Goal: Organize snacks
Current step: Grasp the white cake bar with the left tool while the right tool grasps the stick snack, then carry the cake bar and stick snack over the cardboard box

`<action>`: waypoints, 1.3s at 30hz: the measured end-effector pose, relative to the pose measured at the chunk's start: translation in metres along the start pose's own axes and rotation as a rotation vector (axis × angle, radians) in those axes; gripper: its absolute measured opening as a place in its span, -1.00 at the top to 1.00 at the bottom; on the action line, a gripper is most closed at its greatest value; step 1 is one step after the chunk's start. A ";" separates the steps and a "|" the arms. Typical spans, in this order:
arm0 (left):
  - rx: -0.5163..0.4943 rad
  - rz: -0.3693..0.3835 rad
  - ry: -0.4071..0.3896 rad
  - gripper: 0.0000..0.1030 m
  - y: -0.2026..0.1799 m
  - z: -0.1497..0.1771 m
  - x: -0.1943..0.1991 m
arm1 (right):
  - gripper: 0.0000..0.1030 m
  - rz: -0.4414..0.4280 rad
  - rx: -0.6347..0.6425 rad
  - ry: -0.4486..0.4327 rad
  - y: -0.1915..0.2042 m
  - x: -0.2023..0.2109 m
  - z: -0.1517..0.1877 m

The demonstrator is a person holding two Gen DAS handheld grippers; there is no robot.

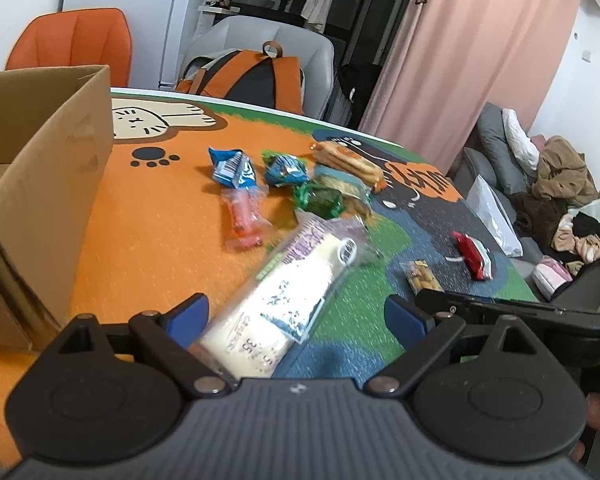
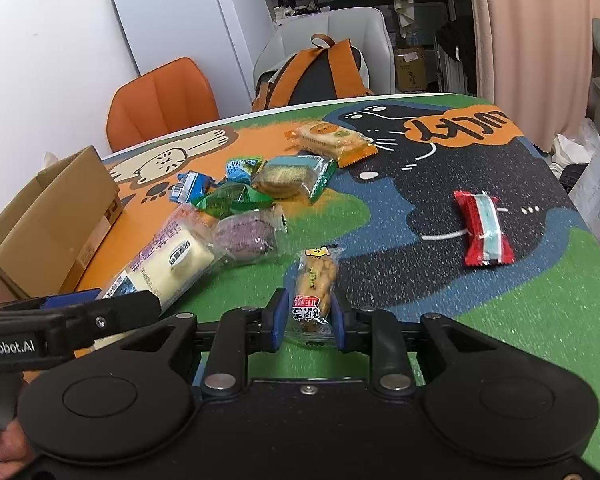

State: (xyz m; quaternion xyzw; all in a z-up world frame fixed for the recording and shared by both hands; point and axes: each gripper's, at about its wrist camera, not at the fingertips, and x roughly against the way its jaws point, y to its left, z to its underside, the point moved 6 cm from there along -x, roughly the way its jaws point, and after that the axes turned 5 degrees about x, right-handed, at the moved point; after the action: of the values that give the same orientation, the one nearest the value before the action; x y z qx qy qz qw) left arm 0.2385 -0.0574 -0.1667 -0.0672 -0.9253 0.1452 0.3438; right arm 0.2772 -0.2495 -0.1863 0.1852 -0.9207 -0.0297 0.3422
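The right tongs [image 2: 309,322] pinch a small crinkly peanut packet [image 2: 315,286]. The left tongs [image 1: 296,314] stand wide around a long, soft white packet [image 1: 290,292], maybe touching one pad. Past them lie two shiny blue packets [image 1: 232,168]. One brown cardboard box [image 1: 40,184] sits left.
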 end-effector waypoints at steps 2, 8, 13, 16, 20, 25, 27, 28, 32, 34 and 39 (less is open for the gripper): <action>-0.017 0.000 -0.002 -0.84 -0.004 0.004 0.001 | 0.52 0.003 -0.002 -0.001 -0.001 0.004 0.003; -0.016 -0.048 -0.011 -0.73 -0.005 0.010 -0.003 | 0.53 0.004 -0.005 -0.003 -0.003 0.014 0.008; -0.026 -0.079 -0.016 -0.55 -0.003 0.010 -0.008 | 0.53 0.005 -0.001 -0.010 -0.004 0.021 0.008; -0.055 -0.111 -0.028 -0.35 -0.004 0.010 -0.010 | 0.52 0.008 -0.004 -0.007 -0.005 0.019 0.008; -0.093 -0.156 -0.028 0.01 -0.004 0.010 -0.011 | 0.47 0.017 0.005 0.000 -0.004 0.015 0.008; -0.064 -0.142 -0.023 0.38 0.001 0.009 -0.006 | 0.40 0.040 0.034 -0.002 0.001 0.010 0.007; -0.059 -0.133 -0.024 0.40 0.002 0.010 -0.005 | 0.40 0.052 0.048 -0.004 0.003 0.008 0.006; -0.057 -0.131 -0.024 0.41 0.002 0.010 -0.004 | 0.40 0.057 0.055 -0.005 0.004 0.007 0.005; -0.045 -0.121 -0.028 0.42 0.001 0.012 0.001 | 0.61 0.058 0.068 0.001 0.006 0.006 0.005; -0.043 -0.113 -0.036 0.43 0.000 0.012 0.005 | 0.61 0.038 0.056 0.004 0.006 0.008 0.005; -0.036 -0.097 -0.066 0.43 -0.002 0.008 0.020 | 0.62 0.026 0.034 -0.028 0.011 0.017 0.002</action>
State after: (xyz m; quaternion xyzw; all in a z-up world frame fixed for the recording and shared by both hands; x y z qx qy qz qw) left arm 0.2178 -0.0568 -0.1595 -0.0235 -0.9408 0.1137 0.3184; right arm 0.2608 -0.2454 -0.1751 0.1784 -0.9281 -0.0119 0.3265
